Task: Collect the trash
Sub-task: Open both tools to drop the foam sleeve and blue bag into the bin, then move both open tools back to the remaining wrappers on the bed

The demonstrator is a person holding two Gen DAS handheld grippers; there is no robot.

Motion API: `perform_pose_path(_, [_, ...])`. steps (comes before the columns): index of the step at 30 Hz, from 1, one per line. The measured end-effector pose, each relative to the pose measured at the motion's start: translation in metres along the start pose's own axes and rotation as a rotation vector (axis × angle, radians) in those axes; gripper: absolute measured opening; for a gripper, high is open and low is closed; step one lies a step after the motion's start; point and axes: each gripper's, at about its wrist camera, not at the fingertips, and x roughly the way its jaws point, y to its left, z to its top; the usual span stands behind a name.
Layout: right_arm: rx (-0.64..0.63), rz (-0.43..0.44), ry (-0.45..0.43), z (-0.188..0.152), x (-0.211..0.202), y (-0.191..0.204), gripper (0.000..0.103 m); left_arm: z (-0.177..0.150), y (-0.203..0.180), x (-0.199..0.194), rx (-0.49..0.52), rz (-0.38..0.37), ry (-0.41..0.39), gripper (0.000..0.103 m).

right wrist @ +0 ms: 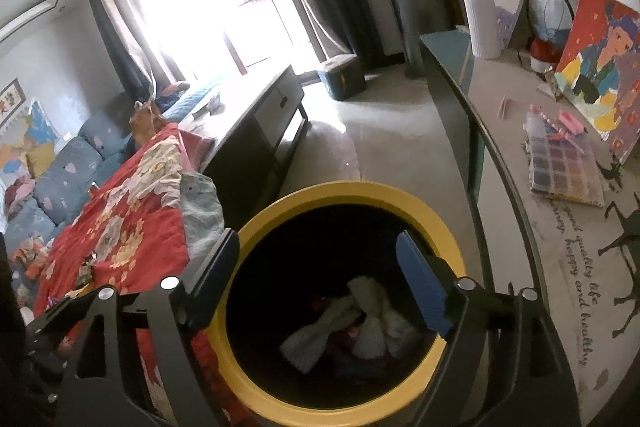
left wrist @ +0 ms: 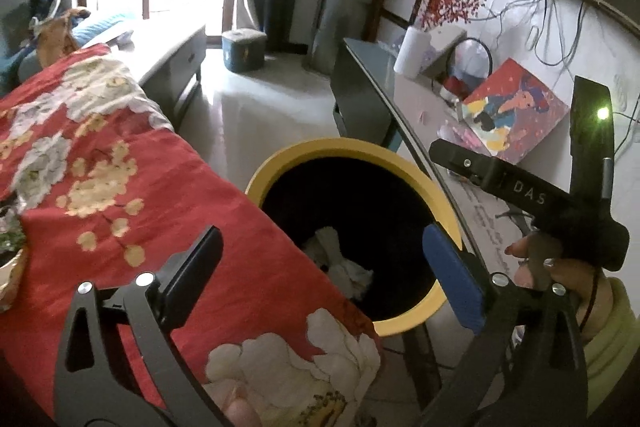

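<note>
A round bin with a yellow rim (left wrist: 280, 163) and black inside stands between a bed and a desk. White crumpled paper trash (left wrist: 340, 263) lies in it. My left gripper (left wrist: 320, 267) is open and empty, over the bed edge and the bin's near side. The right gripper (left wrist: 540, 195) shows at the right of the left wrist view, in a hand. In the right wrist view the bin rim (right wrist: 360, 189) fills the foreground, with white paper trash (right wrist: 352, 323) at its bottom. My right gripper (right wrist: 320, 283) is open and empty, right above the bin mouth.
A red flowered quilt (left wrist: 120, 179) covers the bed at the left. A desk (right wrist: 500, 163) at the right holds a bead box (right wrist: 564, 163), a painting (right wrist: 600, 67) and a white vase (right wrist: 484, 27). A low cabinet (right wrist: 256, 131) and a stool (right wrist: 340, 75) stand toward the window.
</note>
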Motion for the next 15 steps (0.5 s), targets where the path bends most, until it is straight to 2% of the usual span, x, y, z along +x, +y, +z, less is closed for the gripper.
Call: perform_pose_path(15, [-0.050,0.037,-0.053,0.001,-0.018,0.036,0.084,-0.007,0.033,-0.054,-0.078,0.108,-0.122,0.092])
